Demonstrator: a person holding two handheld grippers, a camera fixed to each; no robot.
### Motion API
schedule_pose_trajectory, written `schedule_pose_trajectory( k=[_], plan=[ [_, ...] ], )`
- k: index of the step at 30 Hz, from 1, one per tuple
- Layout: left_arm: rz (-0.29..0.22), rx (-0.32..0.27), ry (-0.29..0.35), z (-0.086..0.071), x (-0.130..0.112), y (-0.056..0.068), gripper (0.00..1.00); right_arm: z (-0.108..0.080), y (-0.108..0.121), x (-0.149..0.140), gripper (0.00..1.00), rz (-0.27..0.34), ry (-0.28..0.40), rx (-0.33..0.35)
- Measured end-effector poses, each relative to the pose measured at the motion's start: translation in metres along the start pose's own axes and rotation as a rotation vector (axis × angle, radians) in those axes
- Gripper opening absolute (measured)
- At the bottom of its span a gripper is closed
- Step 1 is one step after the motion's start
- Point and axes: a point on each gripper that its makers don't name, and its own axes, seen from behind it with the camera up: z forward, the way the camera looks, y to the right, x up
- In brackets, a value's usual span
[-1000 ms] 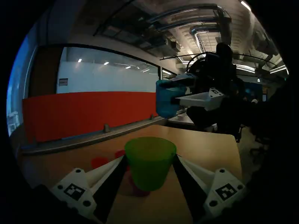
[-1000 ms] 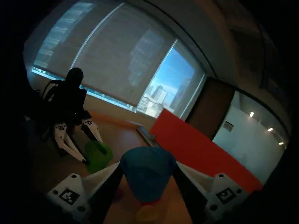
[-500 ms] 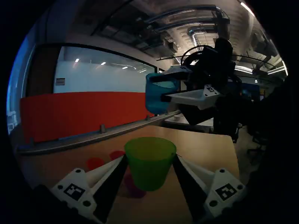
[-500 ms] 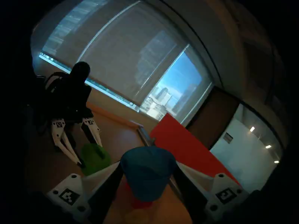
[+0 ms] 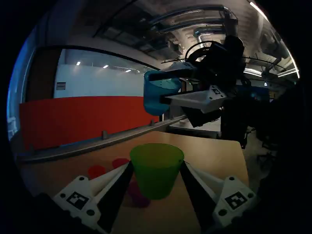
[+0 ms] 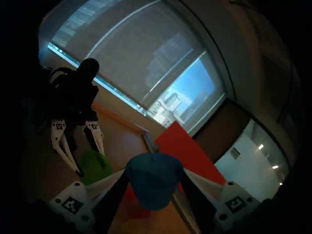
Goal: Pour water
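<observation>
Blue plastic cup [image 6: 154,183] sat clamped between both fingers of the right tongs [image 6: 154,175], gripped at its sides with the open mouth facing up. In the left gripper view it hung high in the air, above the wooden surface [image 5: 212,152] and well apart from the green plastic cup [image 5: 156,171]. The left tongs [image 5: 156,167] were closed on that green cup, one finger pressing each side, low over the surface. Two small red cups [image 5: 96,171] stood beyond it, toward the surface's edge along the red wall panel [image 5: 78,117].
</observation>
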Motion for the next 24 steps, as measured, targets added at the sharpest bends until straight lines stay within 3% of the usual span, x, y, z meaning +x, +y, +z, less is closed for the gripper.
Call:
schedule_pose_trajectory(
  k=[24],
  plan=[
    [0.003, -0.037, 0.017, 0.003, 0.007, 0.01, 0.84, 0.01, 0.008, 0.013, 0.9, -0.172, -0.013, -0.014]
  ],
)
